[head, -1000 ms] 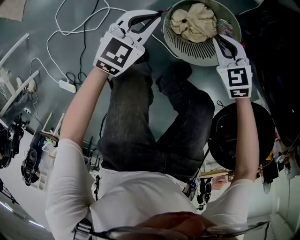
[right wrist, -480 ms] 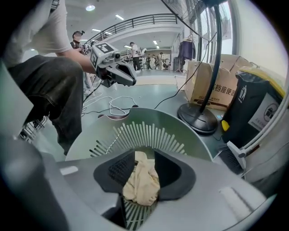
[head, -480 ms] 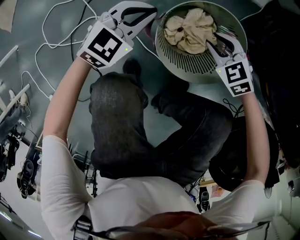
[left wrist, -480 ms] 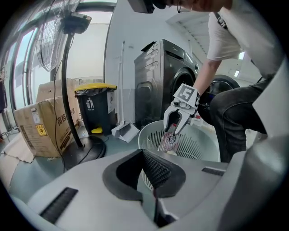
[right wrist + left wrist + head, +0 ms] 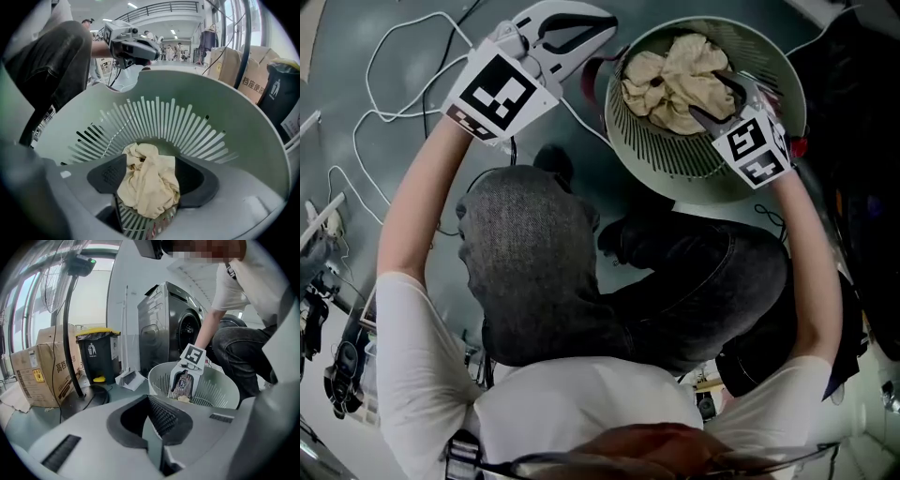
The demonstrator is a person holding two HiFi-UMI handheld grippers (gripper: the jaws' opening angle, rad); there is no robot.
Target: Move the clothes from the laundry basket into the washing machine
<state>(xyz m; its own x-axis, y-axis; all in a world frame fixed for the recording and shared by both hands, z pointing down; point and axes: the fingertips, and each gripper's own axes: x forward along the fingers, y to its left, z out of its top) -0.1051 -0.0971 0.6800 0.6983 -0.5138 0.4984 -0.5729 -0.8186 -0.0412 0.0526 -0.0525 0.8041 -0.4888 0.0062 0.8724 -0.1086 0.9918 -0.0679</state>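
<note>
Currently: white cable (image 5: 403, 56) loops on the floor, left of the left tool (image 5: 602, 26). That tool is clenched with nothing between its jaws. It is held just outside the rim of the laundry basket (image 5: 694, 192), on the basket's left.

Ahead of the left tool, in the left gripper view, left to right: cardboard box (image 5: 40, 371), black bin (image 5: 98, 355) with a yellow lid, dustpan (image 5: 131, 378), then the washing machine (image 5: 164, 324) beyond the basket.

The basket sits on the floor by the person's knees. One crumpled cream cloth (image 5: 675, 75) lies on the basket bottom, not in the machine.

Right tool (image 5: 711, 98) is inside the basket and points steeply down. It is released and its jaws are opening. The cloth lies between them, right under the tool, and the pads do not clamp it.
</note>
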